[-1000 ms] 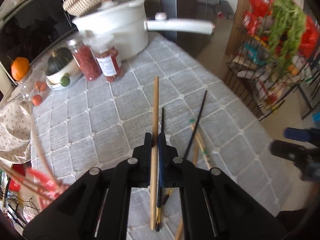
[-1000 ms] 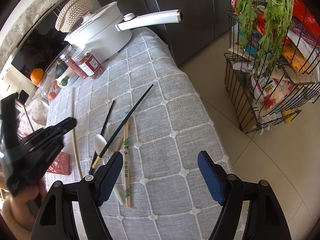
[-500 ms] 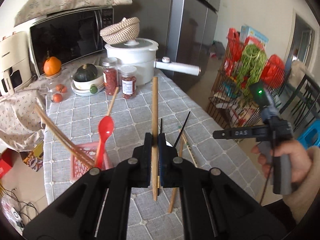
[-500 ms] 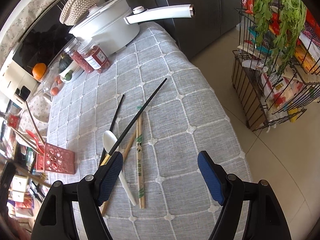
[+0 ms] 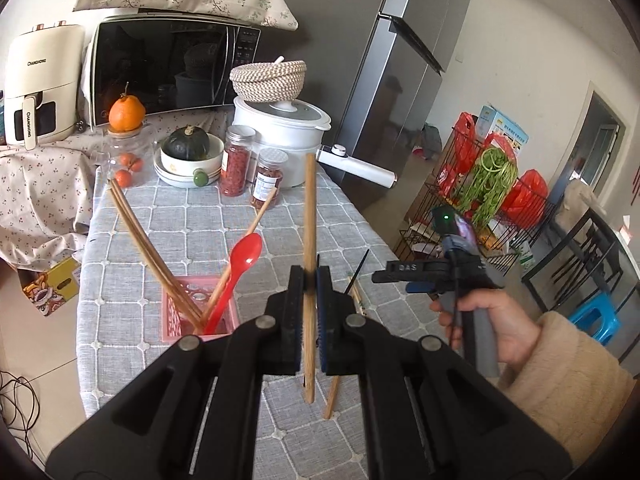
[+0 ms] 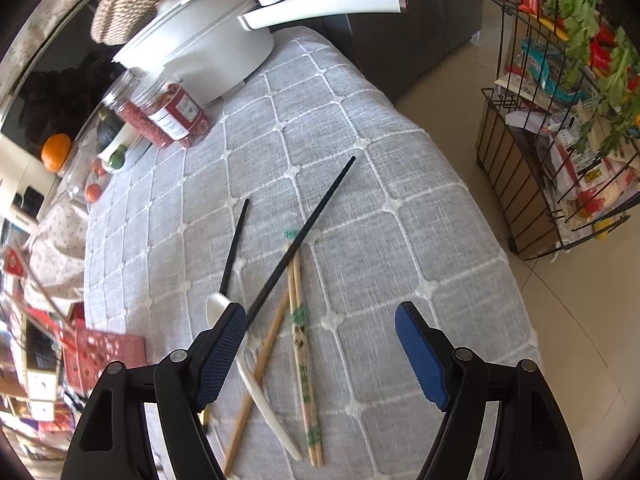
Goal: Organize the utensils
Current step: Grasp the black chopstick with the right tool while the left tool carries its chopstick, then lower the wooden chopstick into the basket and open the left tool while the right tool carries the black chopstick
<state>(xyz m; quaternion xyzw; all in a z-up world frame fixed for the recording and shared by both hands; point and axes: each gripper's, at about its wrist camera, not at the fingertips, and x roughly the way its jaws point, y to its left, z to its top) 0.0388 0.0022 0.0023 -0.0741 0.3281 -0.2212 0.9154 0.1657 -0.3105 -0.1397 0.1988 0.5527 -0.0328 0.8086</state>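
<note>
My grippers [image 6: 320,354] are black with blue textured pads [image 6: 420,354] and silver screws; my right hand [image 5: 486,326] is bare, its sleeve [image 5: 568,392] beige fleece.

Long wooden chopstick [image 5: 308,216] upright w/ lower end above grey cloth, pink slotted plastic holder [image 5: 173,312] w/ brown chopsticks [image 5: 140,236] & red plastic spoon [image 5: 240,264] leaning inside, black chopsticks [image 6: 304,236], white spoon [image 6: 256,380], bamboo pair [image 6: 302,344] flat on cloth

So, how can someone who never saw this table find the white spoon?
Start at the white pot at the far end of the grey quilted tablecloth, then come to the loose utensils near the right hand-held gripper. Among the black and wooden chopsticks there, the white spoon is the only white, bowl-ended piece.
</note>
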